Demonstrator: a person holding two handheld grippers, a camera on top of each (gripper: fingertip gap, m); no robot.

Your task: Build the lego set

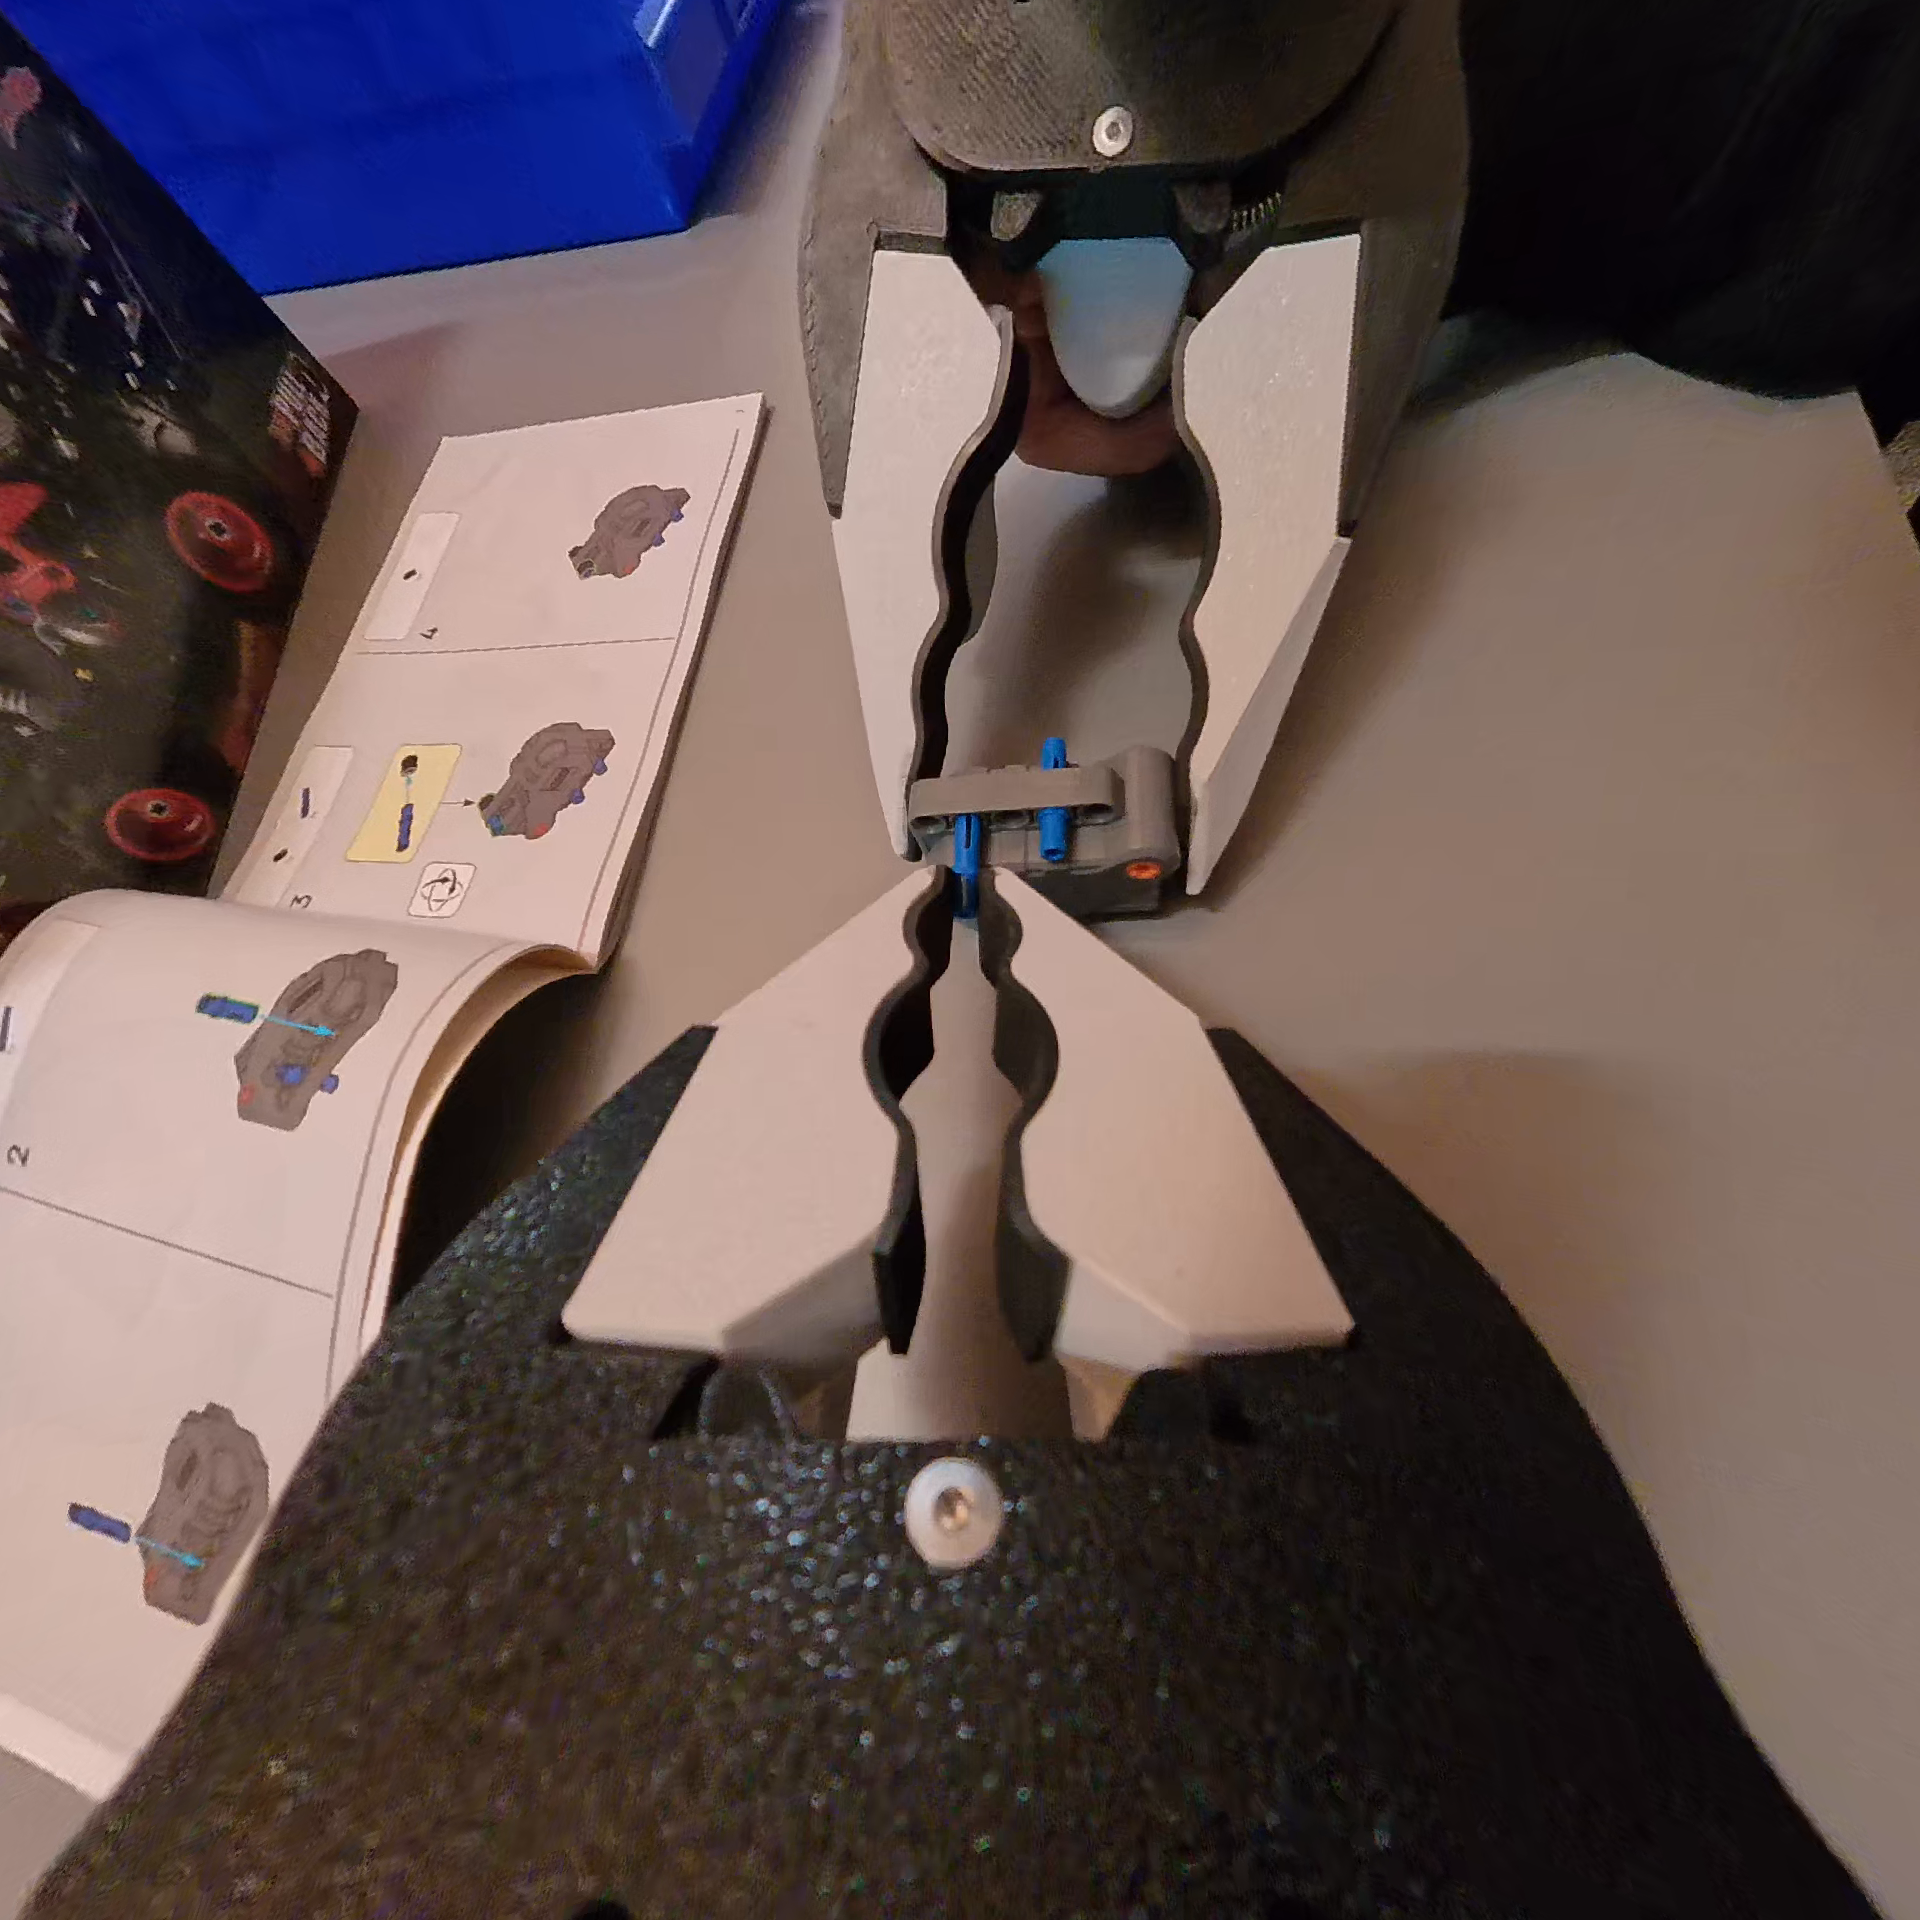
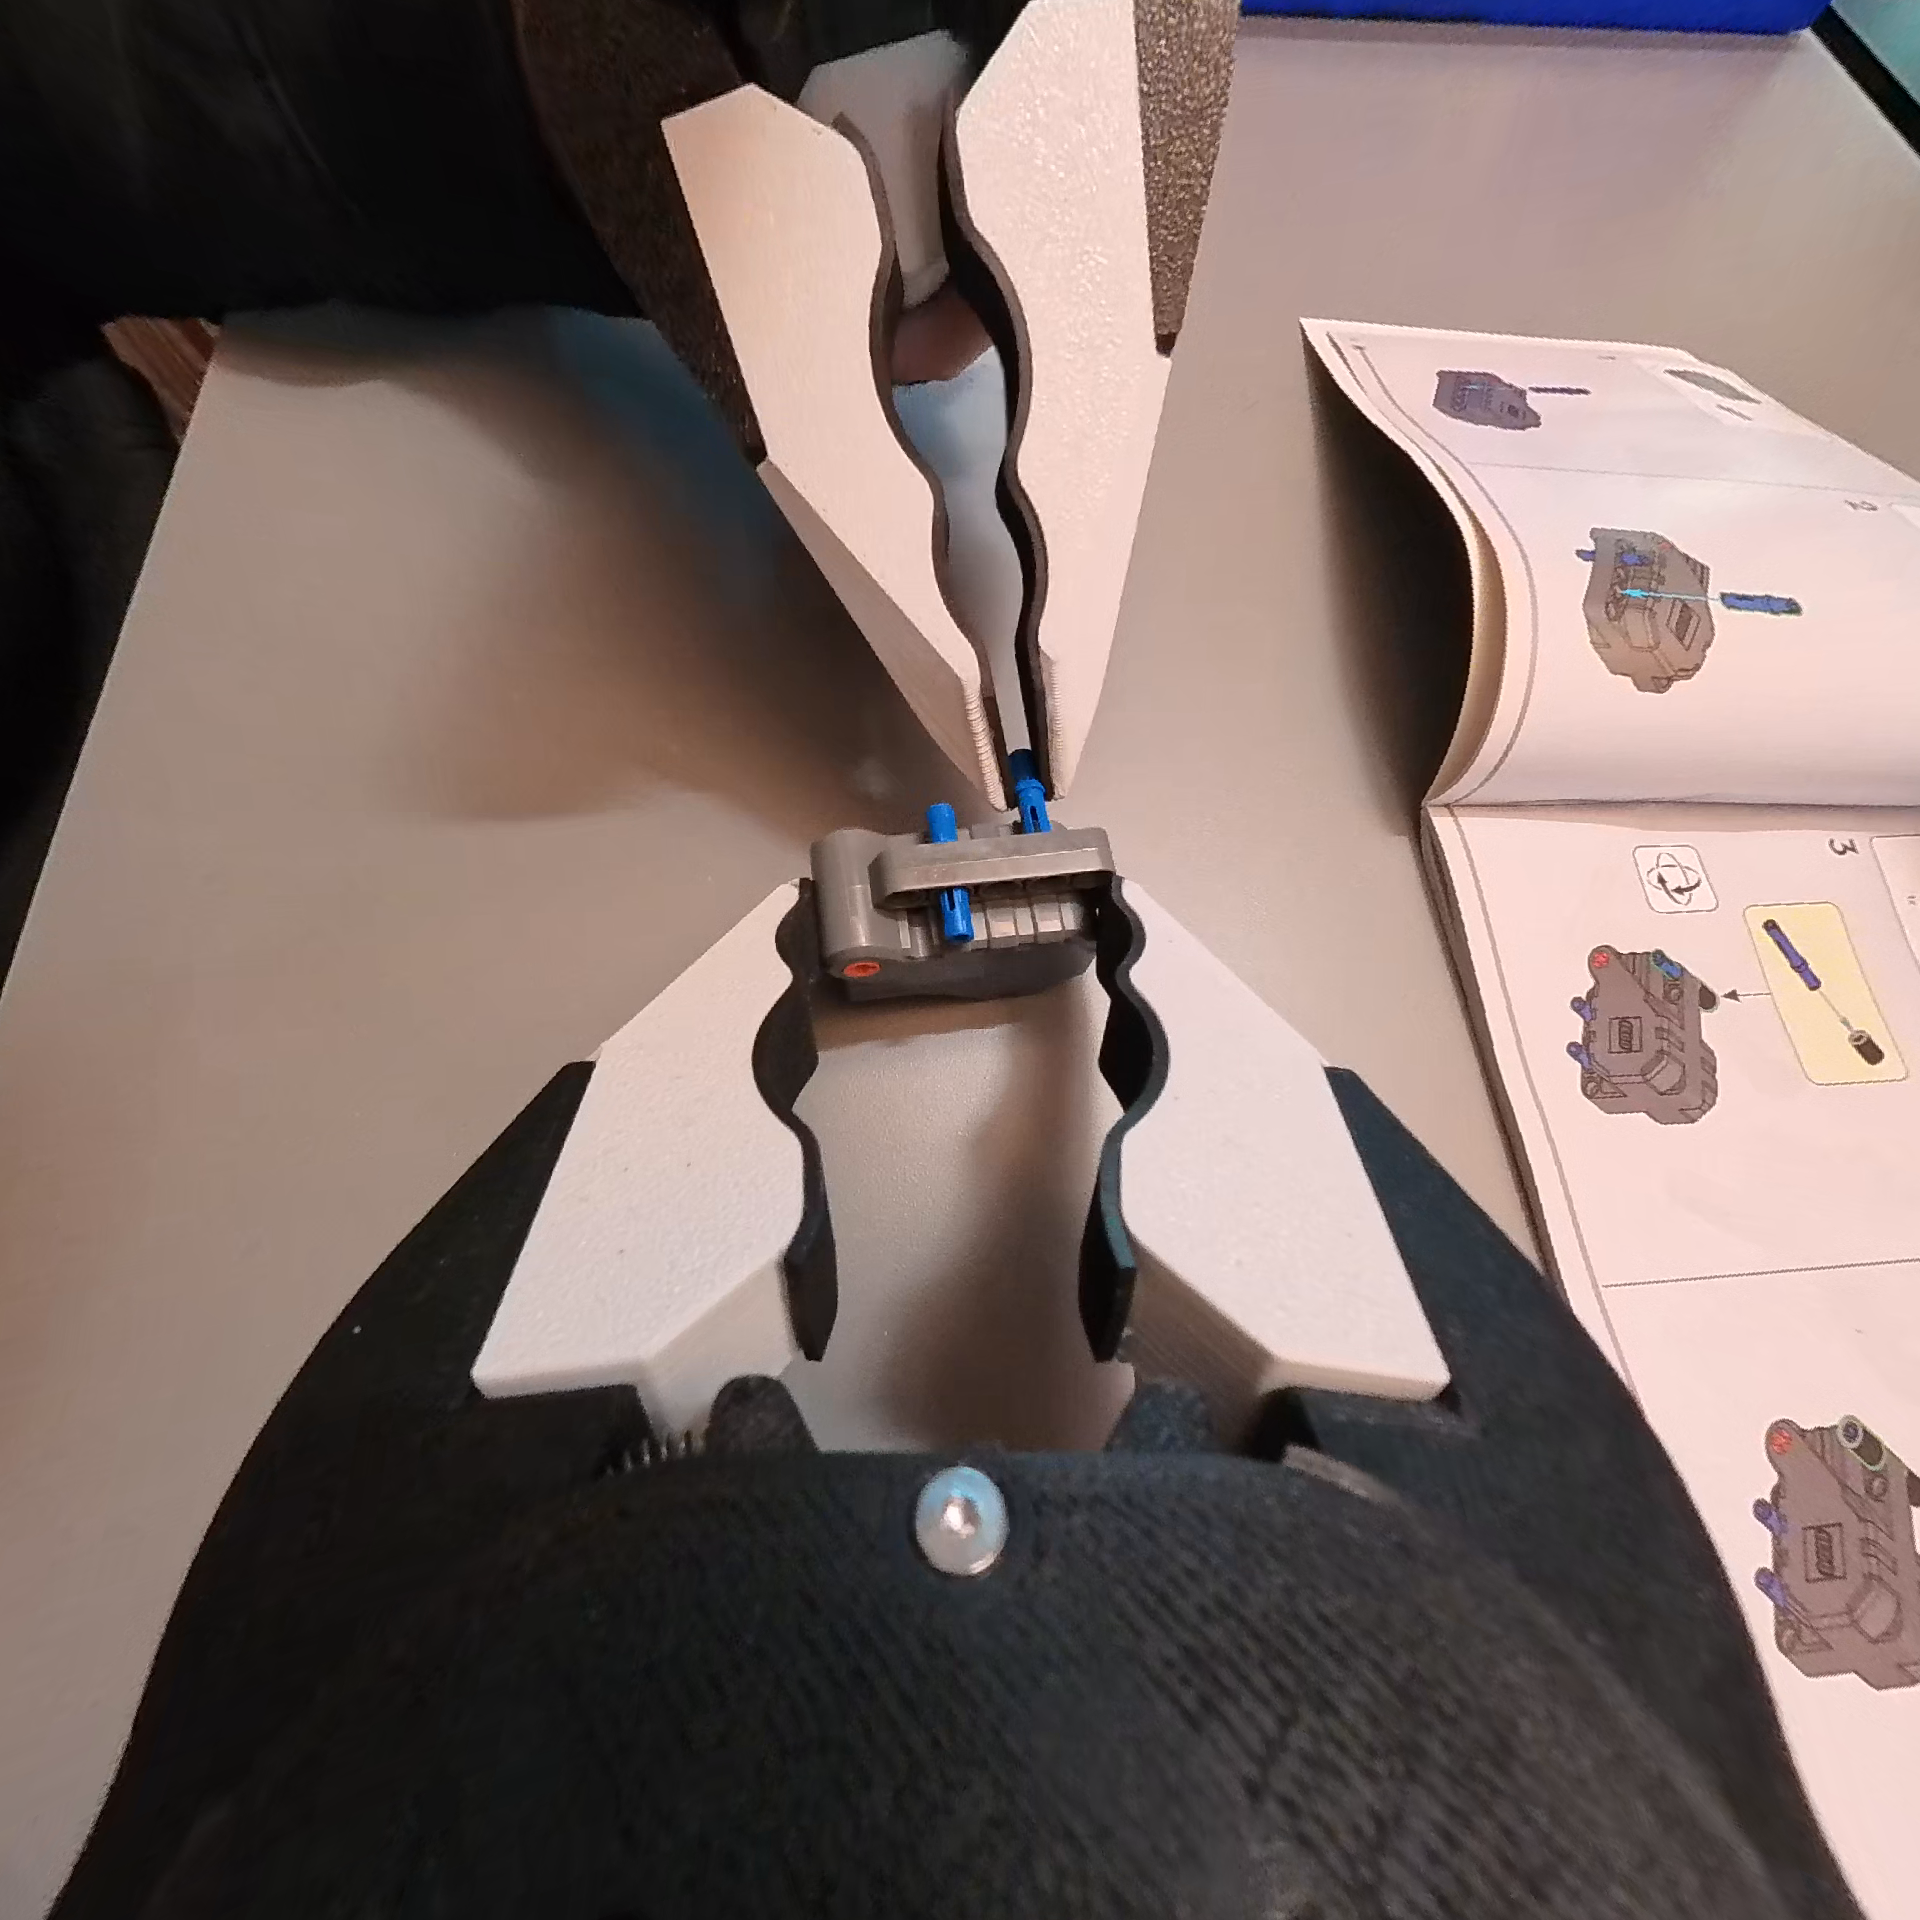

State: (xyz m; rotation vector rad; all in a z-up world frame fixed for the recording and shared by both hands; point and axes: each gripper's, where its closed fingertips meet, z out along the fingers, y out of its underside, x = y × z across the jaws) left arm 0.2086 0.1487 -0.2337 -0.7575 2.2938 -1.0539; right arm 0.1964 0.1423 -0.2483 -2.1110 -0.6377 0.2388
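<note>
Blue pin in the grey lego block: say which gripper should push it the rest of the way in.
Left. The left gripper is already shut on the blue pin, aligned with its hole, while the right gripper is occupied clamping the grey lego block and probably should just brace it.

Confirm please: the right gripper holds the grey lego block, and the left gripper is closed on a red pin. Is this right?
Not quite: the pin is blue, not red, as the left wrist view shows. The rest stands: the right gripper holds the grey lego block, and the left gripper is closed on that pin.
</note>
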